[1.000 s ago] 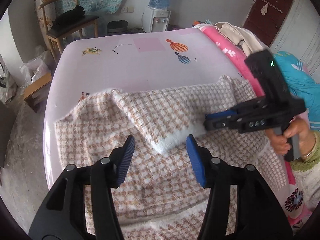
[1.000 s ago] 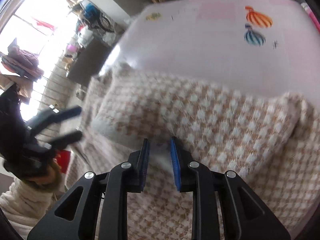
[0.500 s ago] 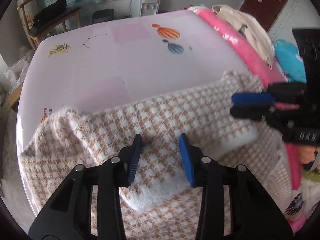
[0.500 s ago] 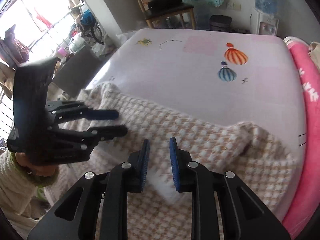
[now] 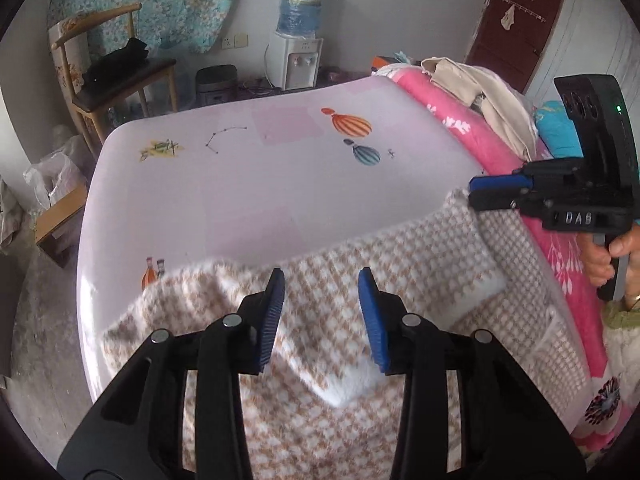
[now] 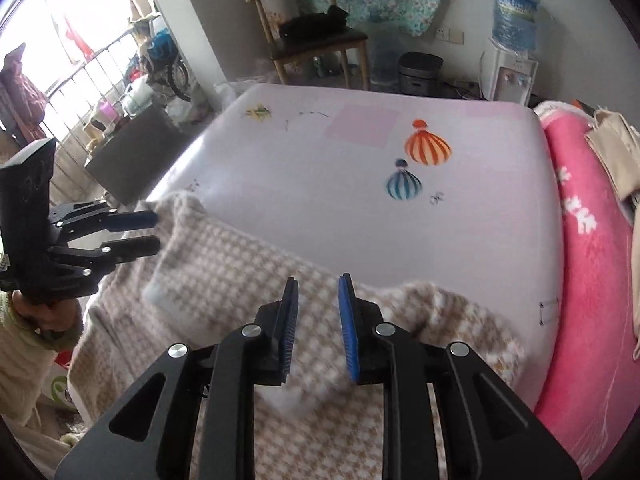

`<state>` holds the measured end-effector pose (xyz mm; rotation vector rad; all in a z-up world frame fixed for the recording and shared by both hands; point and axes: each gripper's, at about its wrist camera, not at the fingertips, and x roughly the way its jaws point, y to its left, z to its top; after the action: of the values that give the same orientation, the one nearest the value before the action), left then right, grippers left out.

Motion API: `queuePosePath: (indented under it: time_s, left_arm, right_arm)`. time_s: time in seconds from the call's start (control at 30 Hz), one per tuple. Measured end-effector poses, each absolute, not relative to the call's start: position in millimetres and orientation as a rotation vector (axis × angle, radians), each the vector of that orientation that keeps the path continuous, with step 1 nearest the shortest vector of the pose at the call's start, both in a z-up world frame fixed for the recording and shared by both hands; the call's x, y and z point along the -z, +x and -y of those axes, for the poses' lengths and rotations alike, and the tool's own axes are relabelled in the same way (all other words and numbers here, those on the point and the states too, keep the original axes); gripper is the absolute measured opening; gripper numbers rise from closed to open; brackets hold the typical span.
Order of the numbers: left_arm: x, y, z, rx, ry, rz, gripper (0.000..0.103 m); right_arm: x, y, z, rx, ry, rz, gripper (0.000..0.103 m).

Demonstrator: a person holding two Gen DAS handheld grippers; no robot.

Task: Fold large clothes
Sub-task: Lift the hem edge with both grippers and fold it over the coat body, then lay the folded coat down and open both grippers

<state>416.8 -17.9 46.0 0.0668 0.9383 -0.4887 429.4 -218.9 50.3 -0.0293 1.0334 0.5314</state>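
Since a second ago: left gripper (image 5: 321, 316) narrowed and slid along the fuzzy beige-and-white houndstooth knit garment (image 5: 400, 280); right gripper (image 6: 318, 326) lifted off the white cuff it pinched. Now: left jaws partly parted above the cloth, gripping nothing; right jaws nearly closed but with a clear gap, empty, held above the knit. Garment spread flat over the near end of the smooth, glossy pale-pink table cover with printed striped balloons (image 5: 260, 184), both sleeves folded inward, soft white ribbed cuffs (image 5: 352, 388) showing. Plush pink floral blanket (image 5: 472, 140) bunched along the right edge.
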Motion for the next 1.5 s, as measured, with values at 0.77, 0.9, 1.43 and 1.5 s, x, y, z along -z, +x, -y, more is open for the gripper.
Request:
queuePosePath:
  time_s: [0.77,0.9,1.43,1.5]
  left_arm:
    - [-12.2,393.0,49.1,0.482,0.229,-0.981,0.037]
    - [6.0,390.4,59.1,0.432,0.245,-1.008,0.04]
    - [-18.4,339.0,27.6,0.341,0.207,-0.964,0.041]
    - [-26.9,327.8,15.5,0.323,0.167,-0.951,0.041]
  right_arm:
    - [-5.6,392.4,185.9,-0.545,-0.108,-1.088,0.037]
    - [10.8,380.7,183.4,-0.487,-0.175,-1.068,0.038]
    - [-35.3,335.3,209.5,-0.313,-0.061,-1.028,0.036]
    - [-42.6,337.4,196.5,-0.335,-0.064,-1.016,0.036]
